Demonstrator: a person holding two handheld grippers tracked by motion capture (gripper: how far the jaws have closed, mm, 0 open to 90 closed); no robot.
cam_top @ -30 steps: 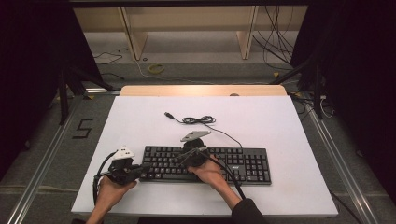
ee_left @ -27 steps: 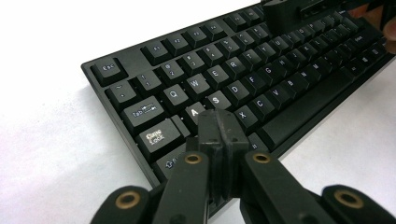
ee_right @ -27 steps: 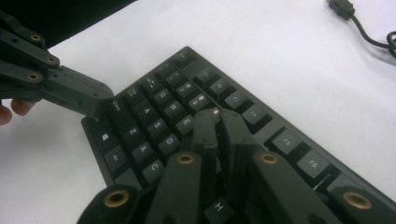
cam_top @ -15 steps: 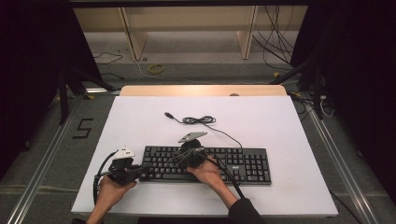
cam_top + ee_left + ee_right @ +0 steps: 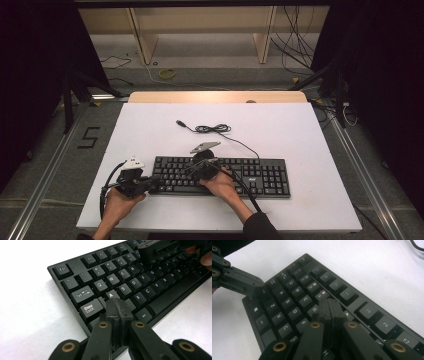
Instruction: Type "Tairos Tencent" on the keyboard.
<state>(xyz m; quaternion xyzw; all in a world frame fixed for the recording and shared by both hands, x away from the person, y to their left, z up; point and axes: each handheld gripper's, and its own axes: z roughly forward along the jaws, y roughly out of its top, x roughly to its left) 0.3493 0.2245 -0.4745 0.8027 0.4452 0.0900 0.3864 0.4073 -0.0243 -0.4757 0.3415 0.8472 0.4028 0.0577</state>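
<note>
Right gripper's (image 5: 202, 165) jaws newly closed above keyboard (image 5: 260, 176), white table (image 5: 300, 135).

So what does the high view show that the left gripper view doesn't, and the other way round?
High view alone: the whole white table, the keyboard's number pad, its loose cable, both forearms. Left gripper view alone: readable keycaps, with the shut left gripper tips by the A key. Shared: the black keyboard and the right gripper over its upper rows.

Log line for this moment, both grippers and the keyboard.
left gripper: shut, tips over left keys | right gripper: shut, tips over upper letter rows | keyboard: flat on table
</note>
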